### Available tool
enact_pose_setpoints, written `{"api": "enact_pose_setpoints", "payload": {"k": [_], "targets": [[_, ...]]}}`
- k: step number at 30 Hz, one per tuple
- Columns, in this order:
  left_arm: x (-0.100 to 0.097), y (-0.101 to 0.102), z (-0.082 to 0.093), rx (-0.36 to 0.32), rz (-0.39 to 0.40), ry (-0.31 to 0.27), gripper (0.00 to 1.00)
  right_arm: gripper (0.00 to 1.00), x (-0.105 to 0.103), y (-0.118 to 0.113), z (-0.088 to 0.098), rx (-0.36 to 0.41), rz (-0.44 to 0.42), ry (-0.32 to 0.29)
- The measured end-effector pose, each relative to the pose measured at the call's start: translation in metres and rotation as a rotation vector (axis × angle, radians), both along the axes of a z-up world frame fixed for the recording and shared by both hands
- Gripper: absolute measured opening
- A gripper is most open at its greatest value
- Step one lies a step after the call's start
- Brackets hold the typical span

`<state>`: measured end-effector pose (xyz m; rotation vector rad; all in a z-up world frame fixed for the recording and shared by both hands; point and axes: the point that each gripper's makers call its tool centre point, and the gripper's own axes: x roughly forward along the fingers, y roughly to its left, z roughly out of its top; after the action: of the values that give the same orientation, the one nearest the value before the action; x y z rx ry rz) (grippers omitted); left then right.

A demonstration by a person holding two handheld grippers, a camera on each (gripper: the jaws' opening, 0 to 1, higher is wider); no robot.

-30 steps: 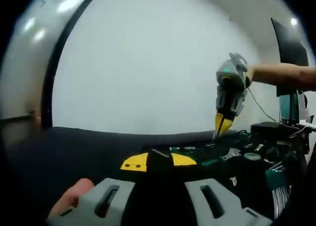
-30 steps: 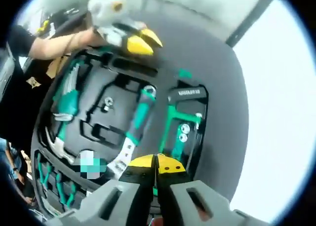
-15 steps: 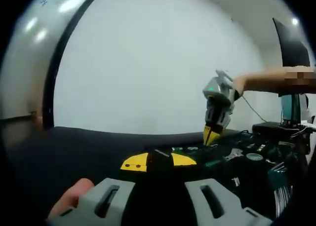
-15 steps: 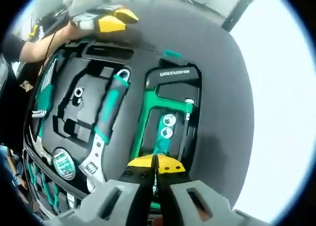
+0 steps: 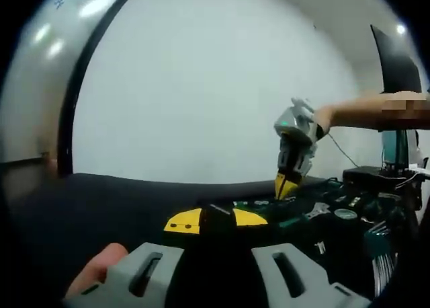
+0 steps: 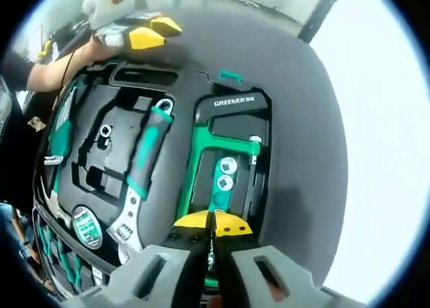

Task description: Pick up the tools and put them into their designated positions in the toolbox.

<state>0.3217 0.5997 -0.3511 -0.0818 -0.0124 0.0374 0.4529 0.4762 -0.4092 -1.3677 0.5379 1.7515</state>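
An open black toolbox [image 6: 144,76] lies on a dark mat. Its moulded slots hold a green hacksaw [image 6: 201,157], a green-handled adjustable wrench [image 6: 144,163], sockets [image 6: 225,173], a round tape measure [image 6: 86,224] and hex keys [image 6: 62,130]. My right gripper [image 6: 212,224] is shut just above the near end of the hacksaw slot, and I see nothing between its yellow tips. In the left gripper view it [image 5: 287,185] points down at the toolbox [image 5: 336,220]. My left gripper [image 5: 215,219] is open and low at the box's edge; from the right gripper view it [image 6: 156,32] sits at the far corner.
The dark grey mat [image 6: 299,120] runs around the box, with a white surface [image 6: 386,133] beyond it. A person's forearm [image 5: 376,109] holds the right gripper. A dark monitor [image 5: 395,66] and a black device with cables [image 5: 366,177] stand behind the toolbox.
The right gripper has moved left and down towards the toolbox, from over the wrench area to the hacksaw slot, staying shut. The left gripper has not moved.
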Motion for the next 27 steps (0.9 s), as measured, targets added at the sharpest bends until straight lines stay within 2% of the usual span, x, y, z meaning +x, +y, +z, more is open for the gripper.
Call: {"api": "enact_pose_setpoints", "payload": {"k": [7, 13, 17, 18, 19, 20, 21, 22, 23, 24, 25, 27], "targets": [[0.000, -0.001, -0.001, 0.006, -0.003, 0.003, 0.13, 0.00, 0.000, 0.004, -0.001, 0.014, -0.035, 0.030], [0.000, -0.001, -0.002, 0.009, -0.003, 0.009, 0.13, 0.00, 0.002, 0.004, -0.004, 0.006, -0.047, -0.016], [-0.001, -0.002, -0.002, 0.007, -0.003, 0.008, 0.13, 0.00, 0.005, 0.004, -0.003, 0.046, -0.070, -0.093], [-0.002, -0.002, -0.002, 0.009, -0.003, 0.007, 0.13, 0.01, 0.005, 0.003, -0.002, 0.050, -0.071, -0.130], [-0.004, -0.002, -0.001, 0.007, -0.004, -0.001, 0.13, 0.10, 0.001, 0.001, -0.002, 0.031, -0.016, -0.147], [-0.005, -0.002, 0.001, 0.000, -0.003, -0.008, 0.13, 0.19, -0.004, 0.001, 0.005, 0.058, 0.002, -0.127], [-0.006, -0.001, 0.002, -0.006, -0.003, -0.014, 0.13, 0.19, -0.008, 0.004, 0.021, 0.107, 0.010, -0.110], [-0.006, 0.000, 0.002, -0.012, -0.002, -0.017, 0.13, 0.10, -0.009, 0.006, 0.026, 0.130, 0.001, -0.104], [-0.007, 0.001, 0.003, -0.017, 0.000, -0.020, 0.13, 0.06, -0.012, 0.017, 0.047, 0.212, -0.051, -0.061], [-0.007, 0.001, 0.003, -0.021, 0.001, -0.023, 0.13, 0.06, -0.024, 0.018, 0.058, 0.243, -0.063, 0.006], [-0.008, 0.001, 0.004, -0.024, 0.001, -0.025, 0.13, 0.07, -0.041, 0.016, 0.066, 0.256, -0.042, 0.069], [-0.006, 0.001, 0.004, -0.022, 0.001, -0.027, 0.13, 0.07, -0.065, 0.010, 0.072, 0.264, 0.051, 0.080]]}}
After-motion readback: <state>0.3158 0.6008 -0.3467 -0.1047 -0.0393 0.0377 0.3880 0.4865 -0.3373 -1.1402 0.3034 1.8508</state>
